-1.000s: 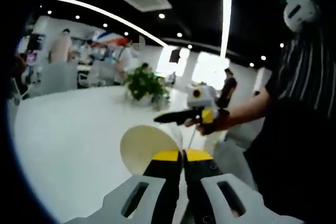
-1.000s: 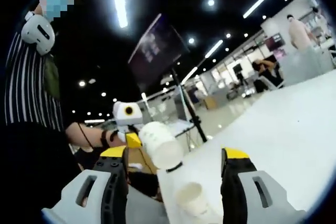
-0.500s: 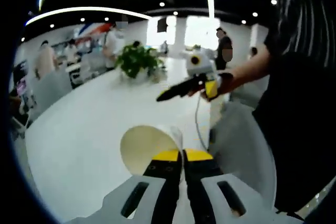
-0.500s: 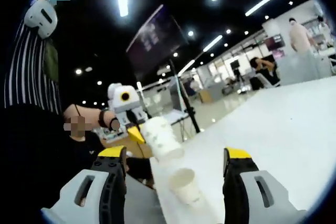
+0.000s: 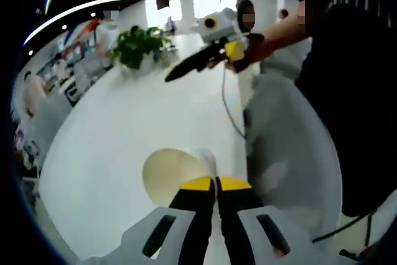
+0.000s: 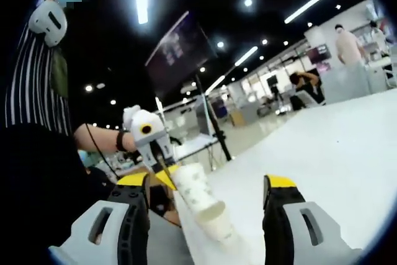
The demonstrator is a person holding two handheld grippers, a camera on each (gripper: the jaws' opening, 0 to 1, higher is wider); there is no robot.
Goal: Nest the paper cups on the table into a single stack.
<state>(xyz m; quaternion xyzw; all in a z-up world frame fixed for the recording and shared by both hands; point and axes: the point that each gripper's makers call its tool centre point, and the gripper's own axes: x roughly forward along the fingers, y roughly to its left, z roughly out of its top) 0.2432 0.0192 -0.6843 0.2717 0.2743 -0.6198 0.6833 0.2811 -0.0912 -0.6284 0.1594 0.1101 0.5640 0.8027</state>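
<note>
In the left gripper view my left gripper [image 5: 215,182] is shut on the rim of a white paper cup [image 5: 171,175], whose open mouth faces the camera. In the right gripper view the same left gripper [image 6: 164,172] holds that cup [image 6: 193,189] tilted, its base down at the mouth of a second paper cup [image 6: 221,228] standing near the table's edge. I cannot tell how far it has gone in. My right gripper [image 6: 206,182] is open, its jaws wide apart on either side of both cups, touching neither. It also shows far off in the left gripper view, as the right gripper [image 5: 181,70] above the table.
The white table [image 5: 118,122] stretches away with a potted plant [image 5: 138,48] at its far end. The person's arm and striped top [image 5: 347,41] stand to the right. In the right gripper view a dark screen on a stand [image 6: 177,54] rises beyond the table [image 6: 322,153].
The left gripper has brought its cup down from above the table to the standing cup's mouth. The left view has tipped downward toward the tabletop. The right gripper stays open.
</note>
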